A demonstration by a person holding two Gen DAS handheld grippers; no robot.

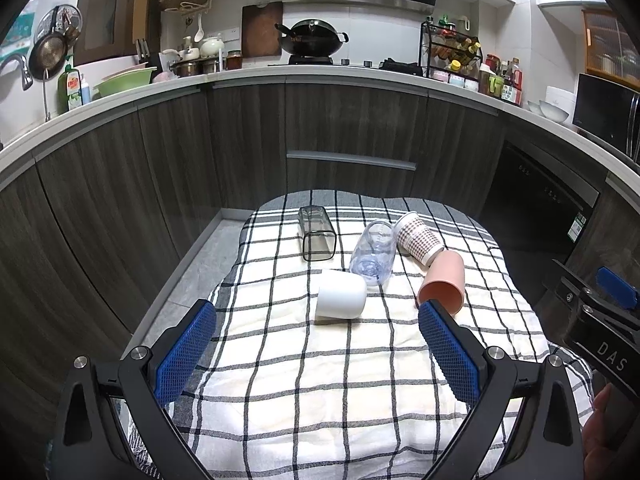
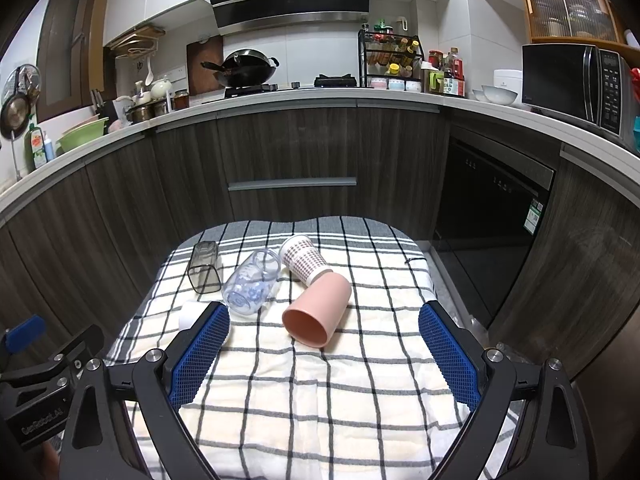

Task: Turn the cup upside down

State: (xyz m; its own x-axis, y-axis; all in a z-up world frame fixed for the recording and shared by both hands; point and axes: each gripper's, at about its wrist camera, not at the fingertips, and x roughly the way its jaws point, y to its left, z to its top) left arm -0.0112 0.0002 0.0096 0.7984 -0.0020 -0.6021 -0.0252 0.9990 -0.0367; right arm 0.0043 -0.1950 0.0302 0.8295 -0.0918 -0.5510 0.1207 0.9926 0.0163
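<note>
Checked cloth (image 1: 360, 380) over table, spread from 6 to 12 o'clock in both views. Five cups on it, none gripped.

Pink cup (image 2: 318, 310) on its side, mouth toward camera, dead ahead at 12 o'clock of right gripper (image 2: 324, 354), touching patterned paper cup (image 2: 305, 259) behind it. Clear printed cup (image 2: 251, 282) on its side at 11 o'clock, smoked square cup (image 2: 205, 267) further at 10 o'clock. White cup (image 1: 341, 295) mouth-down at 12 o'clock of left gripper (image 1: 317, 354), probably done already.

Both grippers spread wide, empty, hovering short of cups.

Likely step: reach for pink cup with right gripper. Best to advance straight, straddle body near mid-length, not rim. Close gently: smooth plastic, may roll or squirt out. Lift clear before rotating so rim misses paper cup. Set mouth-down on flat cloth, away from folds. Left gripper best kept back at 9 o'clock.
</note>
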